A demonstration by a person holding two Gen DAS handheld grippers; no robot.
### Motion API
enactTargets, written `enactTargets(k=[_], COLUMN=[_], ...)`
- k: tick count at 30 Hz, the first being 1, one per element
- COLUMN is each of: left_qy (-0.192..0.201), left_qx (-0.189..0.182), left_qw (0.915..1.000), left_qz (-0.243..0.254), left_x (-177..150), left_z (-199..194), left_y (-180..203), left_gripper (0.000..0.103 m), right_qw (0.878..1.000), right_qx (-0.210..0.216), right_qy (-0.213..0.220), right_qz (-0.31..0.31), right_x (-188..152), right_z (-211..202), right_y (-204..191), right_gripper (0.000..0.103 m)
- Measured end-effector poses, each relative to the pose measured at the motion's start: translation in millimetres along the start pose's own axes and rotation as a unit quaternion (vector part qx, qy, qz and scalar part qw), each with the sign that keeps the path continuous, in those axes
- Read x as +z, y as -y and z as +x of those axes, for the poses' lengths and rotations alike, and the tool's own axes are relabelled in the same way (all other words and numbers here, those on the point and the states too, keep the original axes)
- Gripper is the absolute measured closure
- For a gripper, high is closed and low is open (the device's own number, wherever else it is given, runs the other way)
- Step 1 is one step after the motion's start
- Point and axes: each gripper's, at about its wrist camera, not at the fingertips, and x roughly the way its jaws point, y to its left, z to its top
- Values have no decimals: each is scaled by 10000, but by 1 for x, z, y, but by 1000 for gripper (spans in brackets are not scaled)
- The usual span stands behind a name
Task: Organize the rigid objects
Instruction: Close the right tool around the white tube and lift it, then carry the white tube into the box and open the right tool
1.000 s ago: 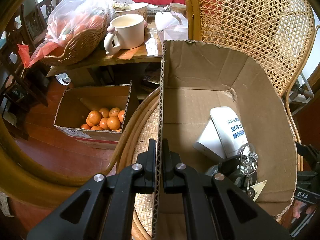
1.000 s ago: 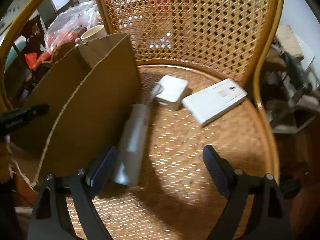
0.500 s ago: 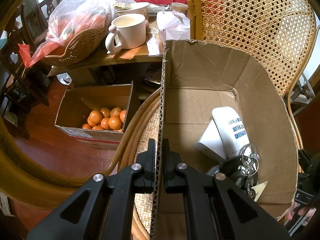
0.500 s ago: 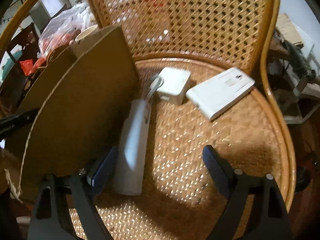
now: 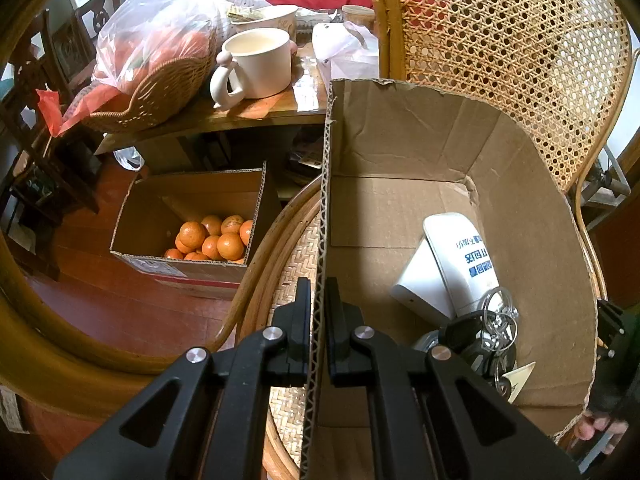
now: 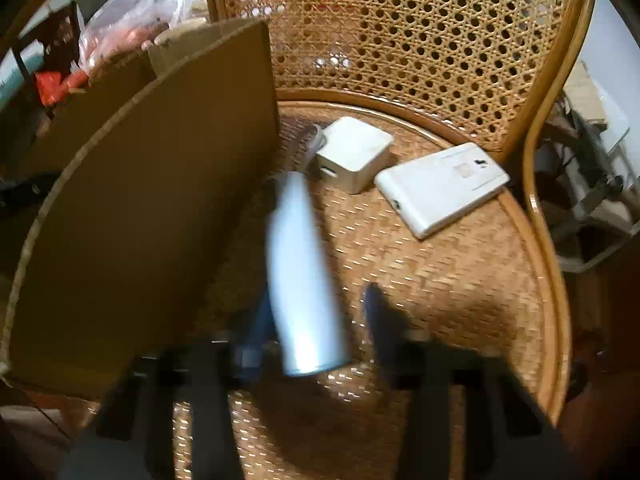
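My left gripper [image 5: 318, 320] is shut on the left wall of the cardboard box [image 5: 400, 152] that stands on the rattan chair. Inside the box lie a white device [image 5: 452, 264] and a bunch of keys [image 5: 488, 336]. In the right wrist view my right gripper [image 6: 316, 312] is open around the lower end of a pale blue-white cylinder [image 6: 300, 272] that lies on the chair seat [image 6: 460, 280] beside the box [image 6: 152, 200]. A white charger cube [image 6: 352, 152] and a white flat device [image 6: 440, 188] lie further back on the seat. The view is blurred.
The chair's woven backrest [image 6: 400, 32] rises behind the seat. In the left wrist view a side table holds a cream mug [image 5: 260, 64] and a basket with a plastic bag [image 5: 156, 60]. A box of oranges [image 5: 208, 236] sits on the floor.
My right gripper has moved left and forward so its fingers now straddle the cylinder, and the jaws have narrowed. The left gripper keeps its hold on the box wall.
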Motion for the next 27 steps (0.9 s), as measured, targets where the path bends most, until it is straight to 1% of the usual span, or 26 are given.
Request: enactTargets(k=[2, 3, 4, 5, 6, 9, 12, 15, 21, 24, 27], left_qy=[-9, -9, -10, -7, -9, -15, -15, -13, -19, -17, -19], left_qx=[1, 0, 1, 1, 1, -7, -6, -6, -12, -7, -8], left_qw=[10000, 10000, 10000, 10000, 10000, 10000, 10000, 10000, 10000, 10000, 10000], left_qz=[2, -2, -1, 2, 2, -12, -14, -13, -28, -30, -27], left_x=[0, 0, 0, 0, 0, 0, 0, 0, 0, 0, 0], left_z=[1, 1, 1, 1, 1, 1, 2, 2, 1, 1, 1], left_y=[-1, -1, -1, -1, -1, -1, -1, -1, -1, -1, -1], left_gripper=[97, 97, 97, 97, 97, 97, 97, 97, 97, 97, 97], right_qw=[9980, 9913, 9860, 9819, 9803, 9809, 9794, 9777, 9639, 9602, 9508], right_qx=[335, 805, 1031, 1145, 1150, 1115, 1256, 1387, 1833, 1877, 2092], right_qy=[-90, -182, -244, -285, -315, -356, -301, -199, -17, 202, 405], right_qz=[533, 1029, 1288, 1484, 1574, 1554, 1550, 1567, 1933, 2061, 2249], right_x=[4, 4, 4, 4, 4, 4, 6, 5, 2, 3, 4], right_z=[-2, -1, 0, 0, 0, -4, -14, -25, -40, -51, -61], right_y=[11, 21, 27, 31, 32, 32, 31, 39, 53, 57, 64], right_gripper=[72, 72, 72, 72, 72, 73, 73, 73, 74, 74, 74])
